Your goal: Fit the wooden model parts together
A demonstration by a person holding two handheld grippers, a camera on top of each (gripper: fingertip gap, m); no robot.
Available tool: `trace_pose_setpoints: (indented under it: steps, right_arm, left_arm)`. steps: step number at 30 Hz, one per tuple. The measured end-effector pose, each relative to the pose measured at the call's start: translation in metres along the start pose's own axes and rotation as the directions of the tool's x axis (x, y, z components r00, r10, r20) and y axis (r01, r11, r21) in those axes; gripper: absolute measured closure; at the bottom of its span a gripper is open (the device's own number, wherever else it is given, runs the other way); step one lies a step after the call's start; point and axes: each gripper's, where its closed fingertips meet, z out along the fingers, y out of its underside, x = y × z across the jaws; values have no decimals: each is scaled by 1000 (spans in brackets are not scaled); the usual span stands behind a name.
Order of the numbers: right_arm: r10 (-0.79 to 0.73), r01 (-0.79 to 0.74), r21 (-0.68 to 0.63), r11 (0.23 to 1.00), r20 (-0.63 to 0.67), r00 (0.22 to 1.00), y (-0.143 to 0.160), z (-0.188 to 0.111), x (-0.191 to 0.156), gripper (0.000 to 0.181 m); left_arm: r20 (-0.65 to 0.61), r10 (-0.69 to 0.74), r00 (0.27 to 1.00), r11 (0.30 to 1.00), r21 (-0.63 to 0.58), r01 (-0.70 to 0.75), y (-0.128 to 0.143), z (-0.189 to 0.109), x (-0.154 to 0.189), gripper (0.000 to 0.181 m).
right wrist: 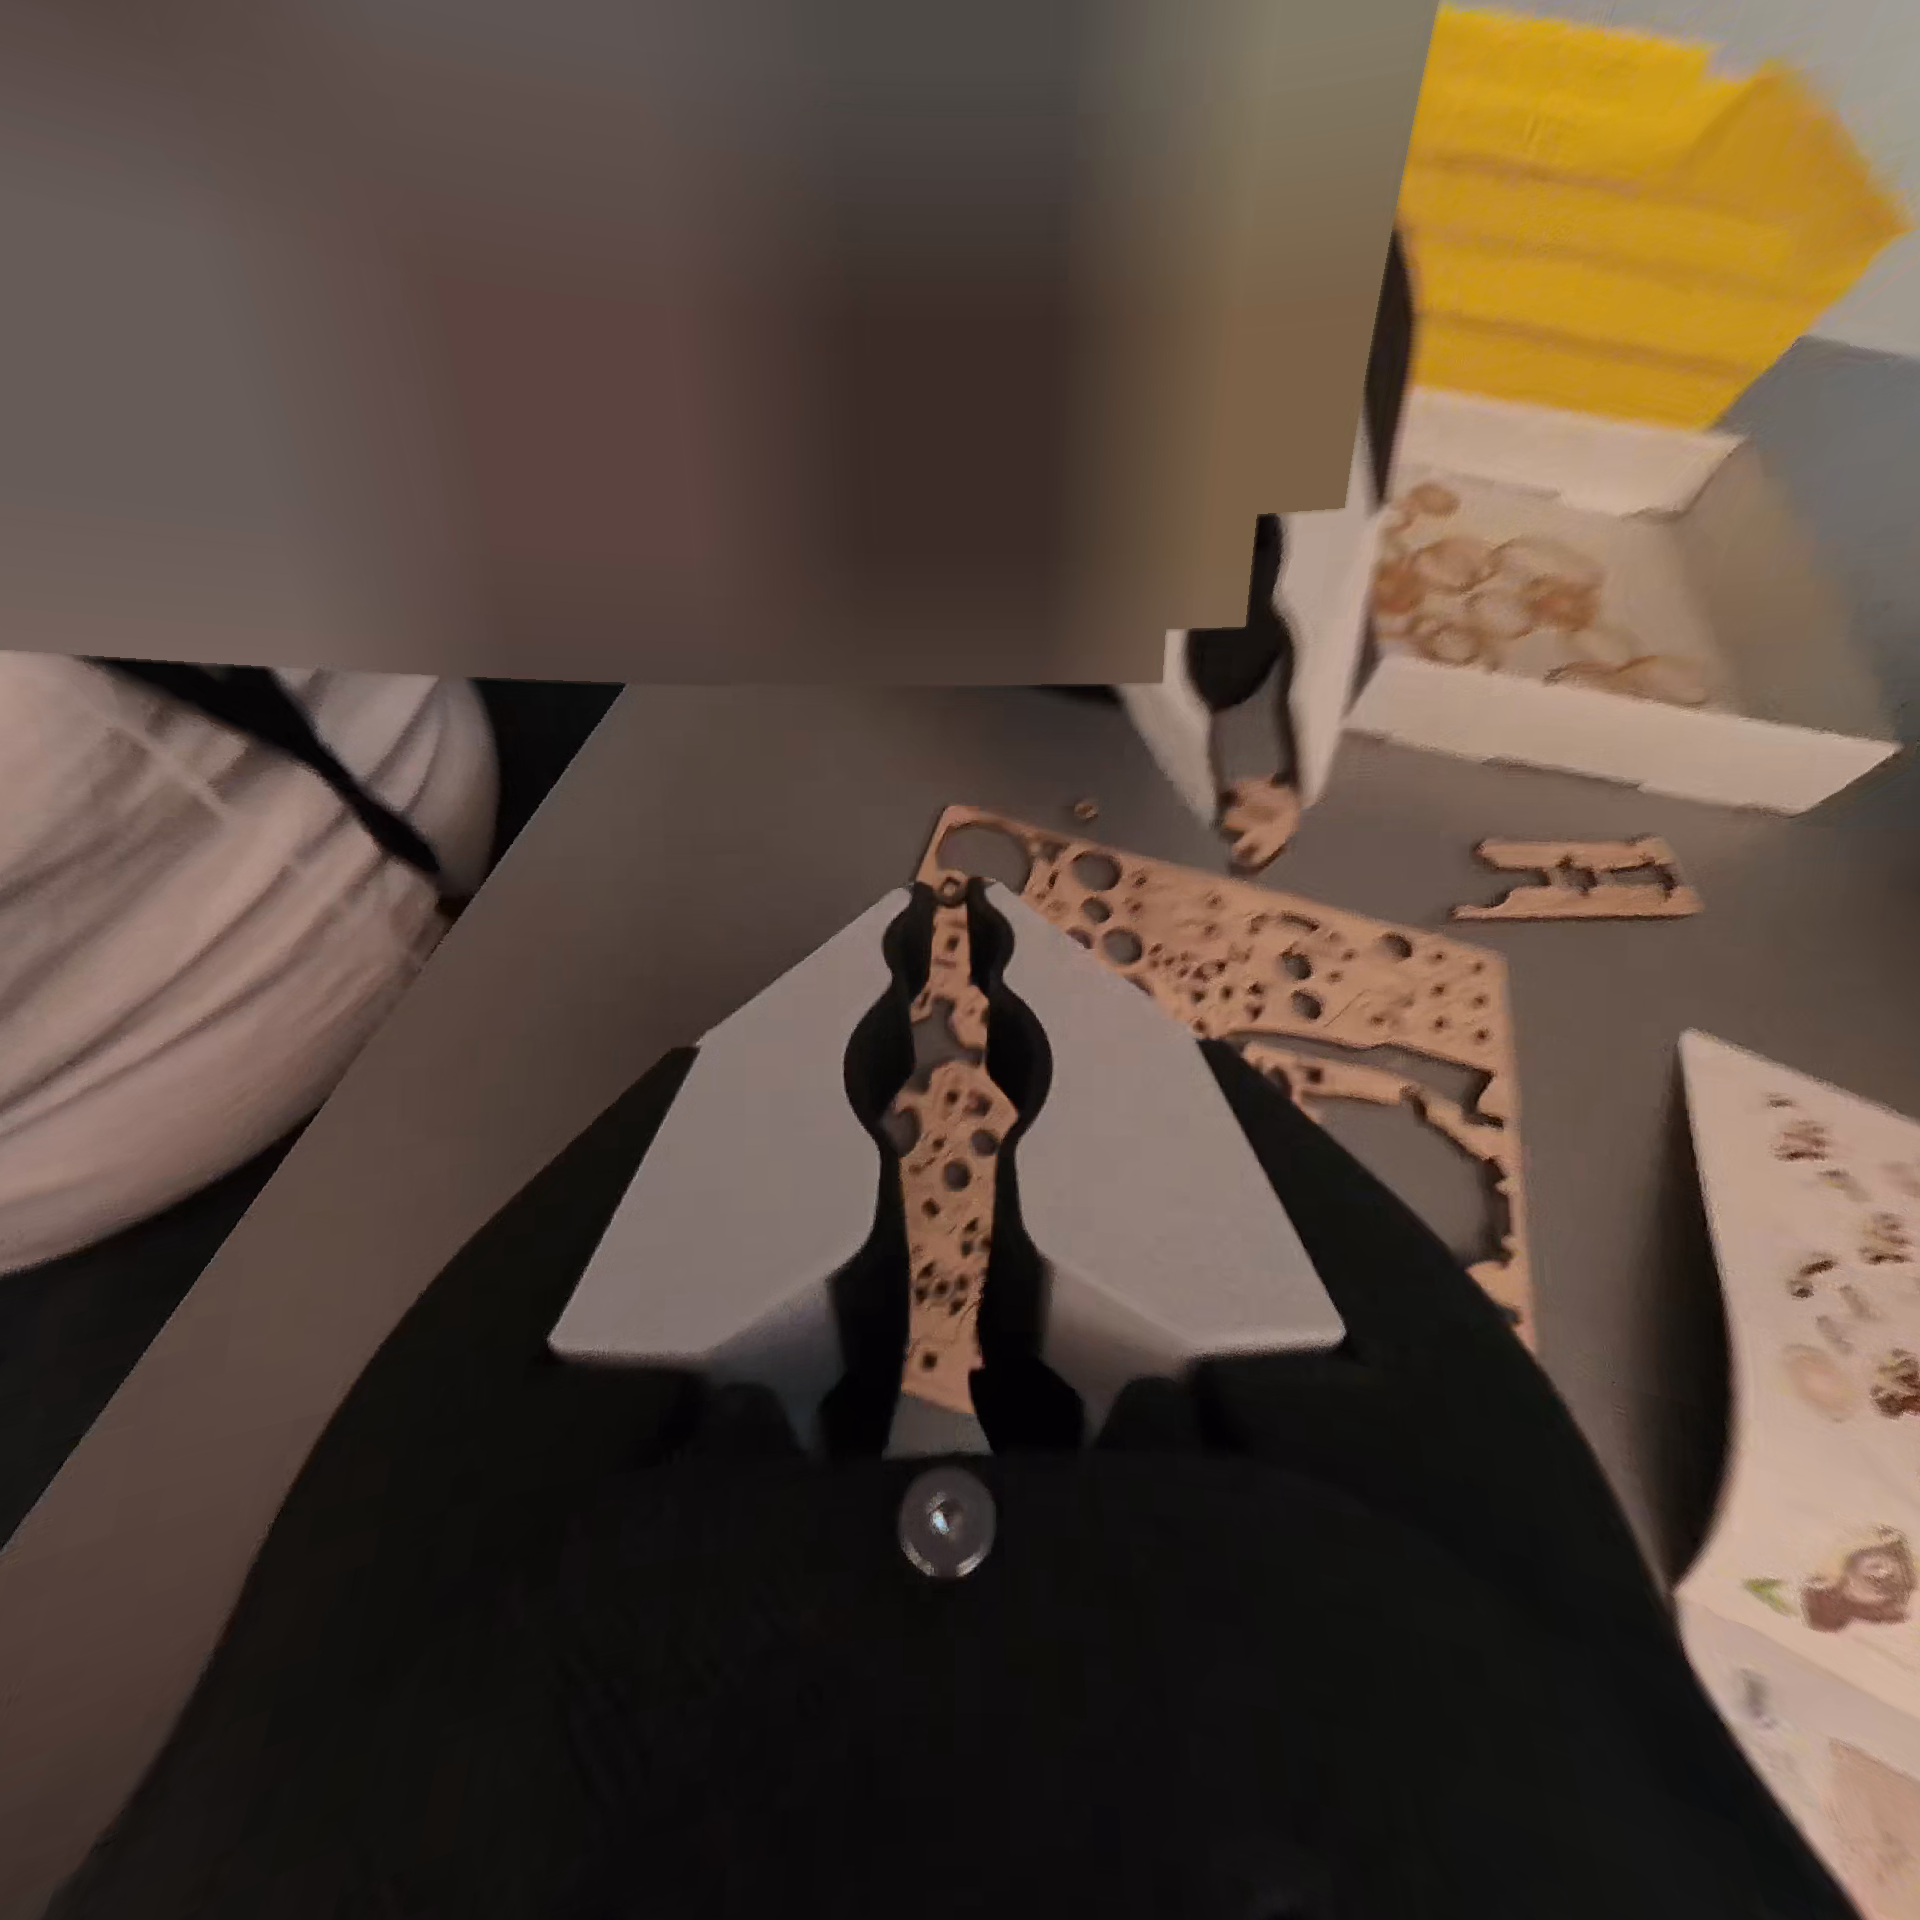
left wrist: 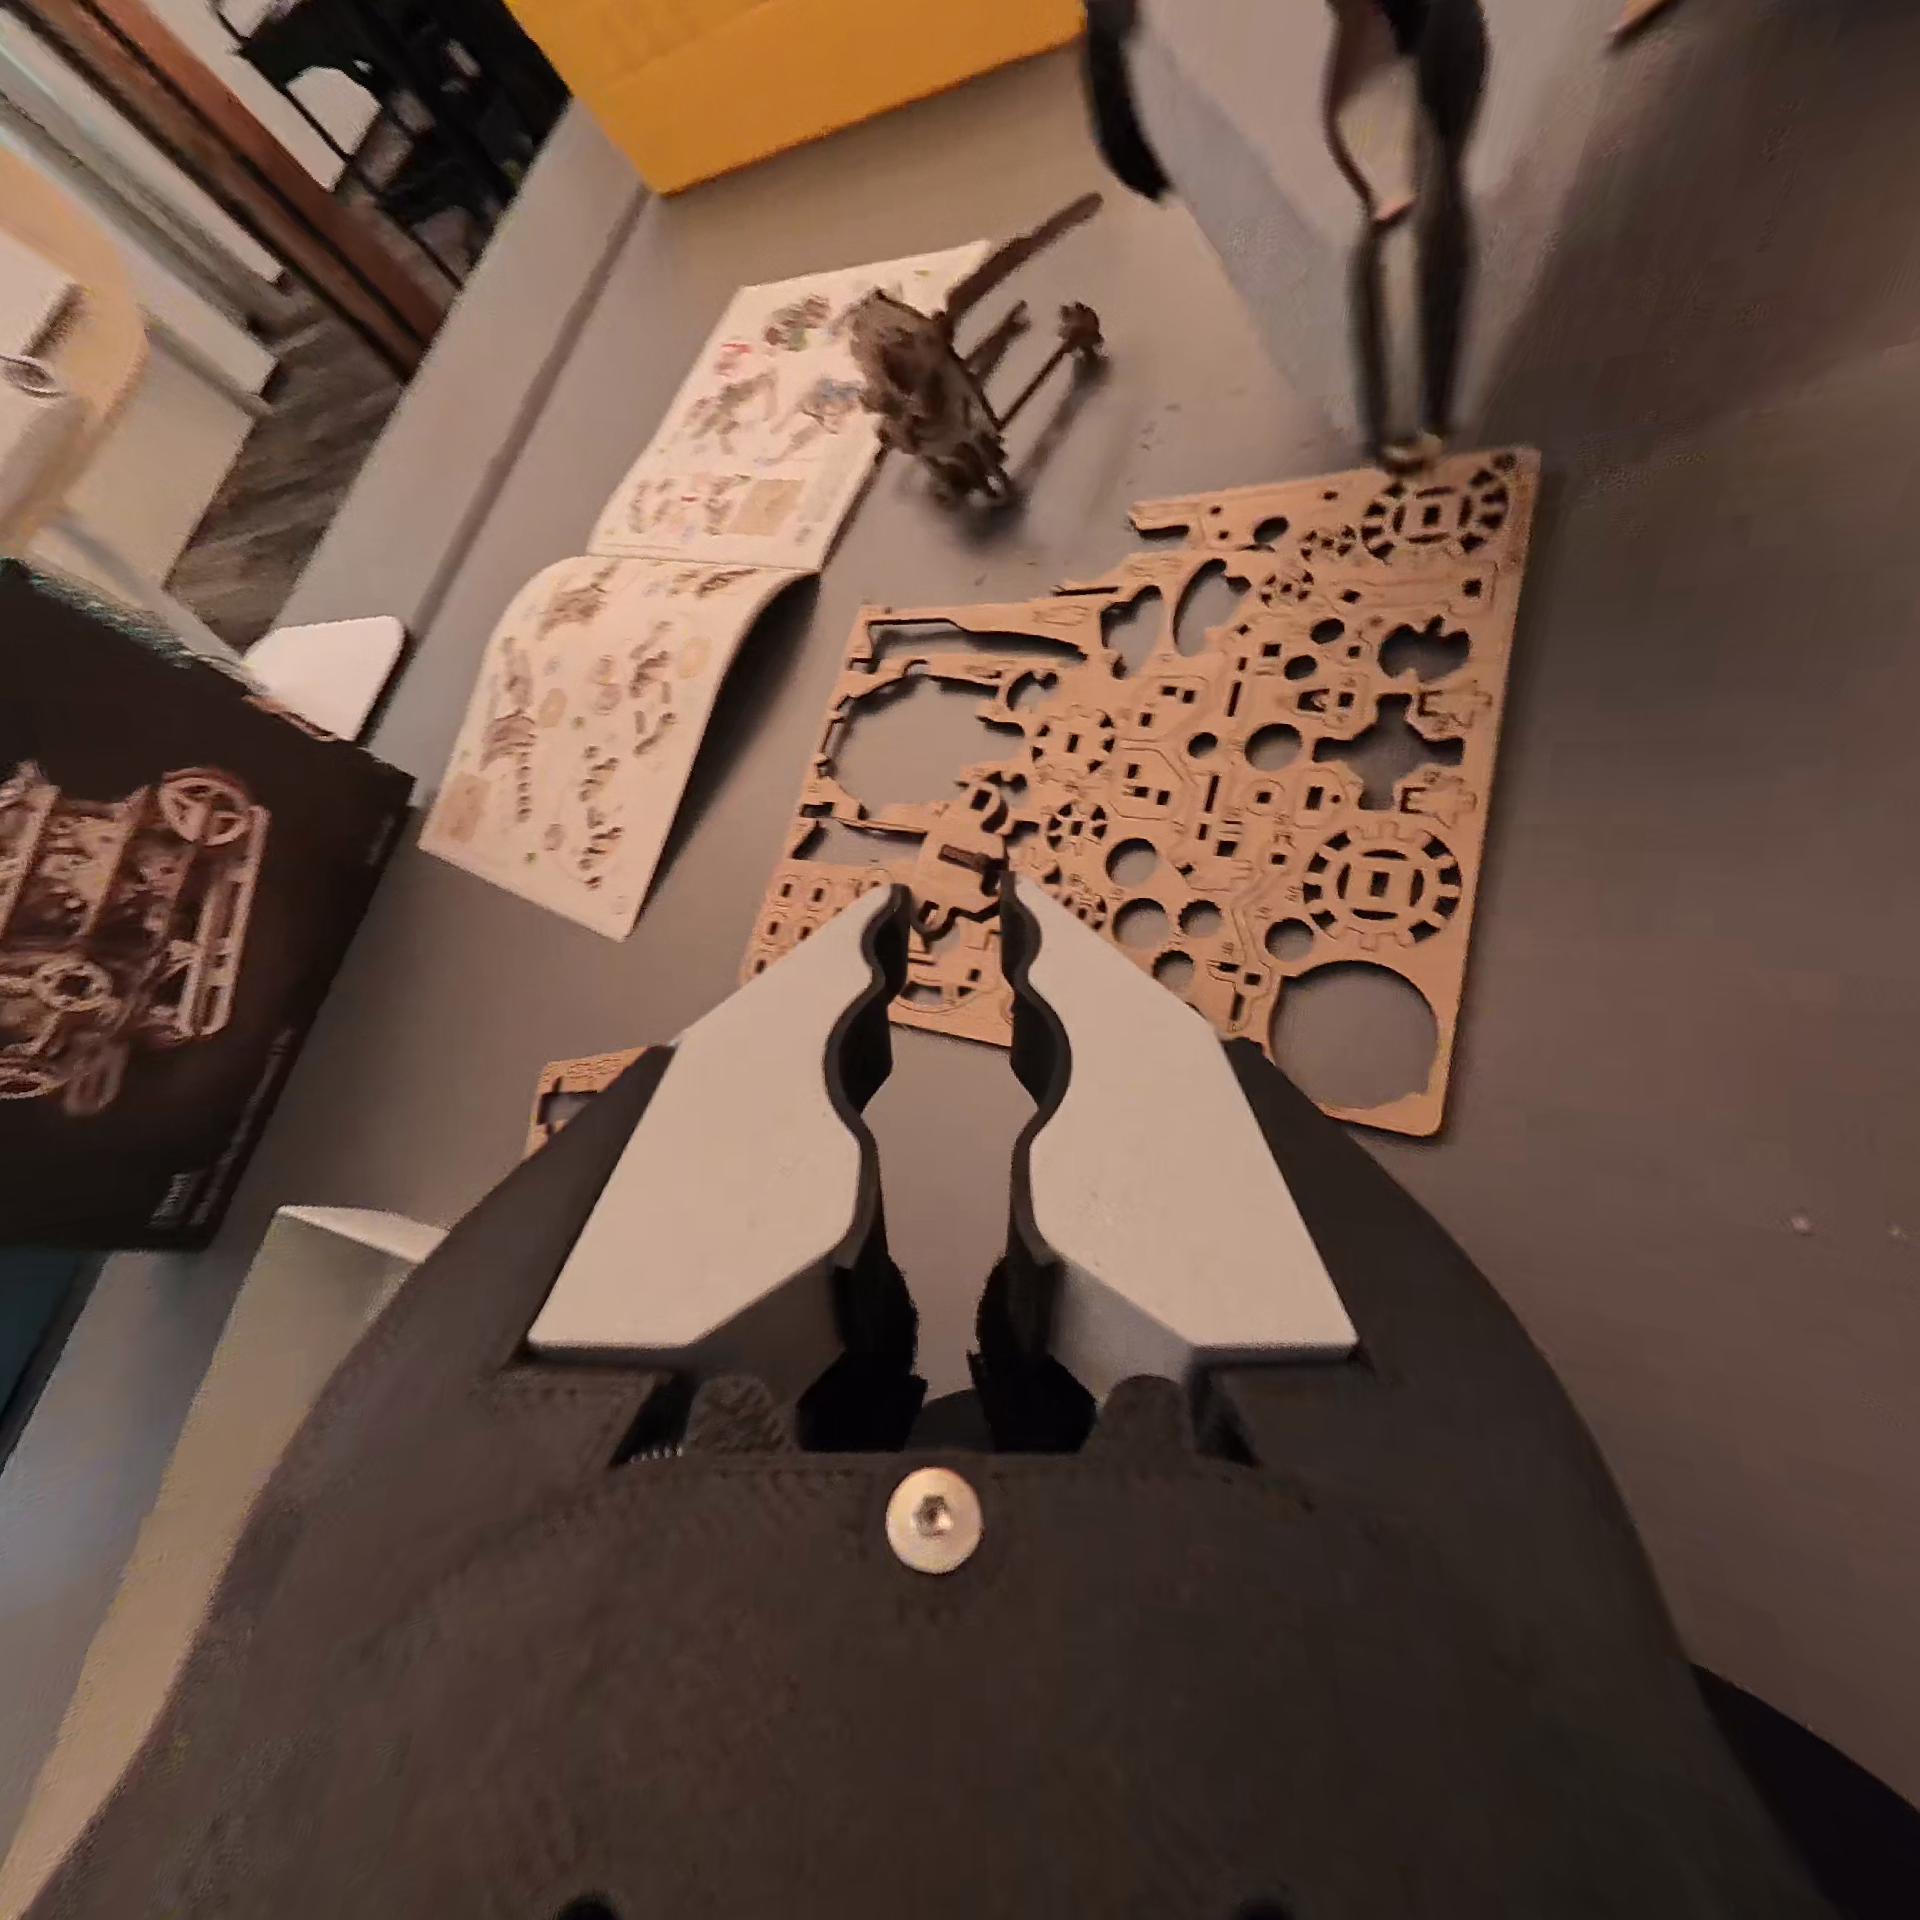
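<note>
Overall, grey desk [left wrist: 1662, 935] carries punched wooden parts sheet [left wrist: 1351, 727], open instruction booklet [left wrist: 623, 707], half-built wooden model [left wrist: 935, 405], dark kit box [left wrist: 156, 883]. Right view motion-blurred. Left hand-held gripper [left wrist: 951, 883] pinching small wooden part [left wrist: 961, 857] above sheet. Right hand-held gripper [right wrist: 945, 888] nearly closed; grip uncertain.

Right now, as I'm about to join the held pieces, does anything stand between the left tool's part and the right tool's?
Nothing visible does. The left tool grips a wooden part over the cut-out sheet; the right tool pinches a small piece at the sheet's far corner. Only the flat sheet lies beneath.
</note>
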Motion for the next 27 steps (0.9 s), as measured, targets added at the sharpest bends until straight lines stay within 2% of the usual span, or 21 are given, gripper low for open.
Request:
trace_pose_setpoints:
  steps: [3,6,10,14,17,21,24,27]
  right_arm:
    - [-2,3,-14,1000,44,999,-15,3,15,176]
    - [-32,45,-148,988,90,995,-7,11,31,176]
    - [-44,68,-183,981,133,990,-8,28,43,176]
    - [-21,43,-213,976,108,994,4,38,39,176]
    - [-9,25,-168,985,99,995,2,39,31,176]
    - [81,-75,-77,994,76,994,-15,43,22,176]
    - [137,-137,-15,991,98,986,-24,55,1,176]
    - [182,-183,-2,983,99,978,-20,73,-20,177]
  left_arm:
    - [-64,6,998,1000,-11,-6,4,4,11,165]
    - [-106,31,994,999,-21,-34,6,6,20,165]
    - [-130,65,989,996,-45,-71,12,8,26,165]
    - [-160,90,983,994,-52,-99,11,6,33,165]
    - [-166,124,978,989,-59,-135,8,-6,35,165]
    - [-242,68,968,995,-54,-84,2,-29,57,165]
    - [-294,53,954,996,-52,-71,8,-42,81,165]
    - [-300,49,953,992,-99,-82,19,-47,95,165]
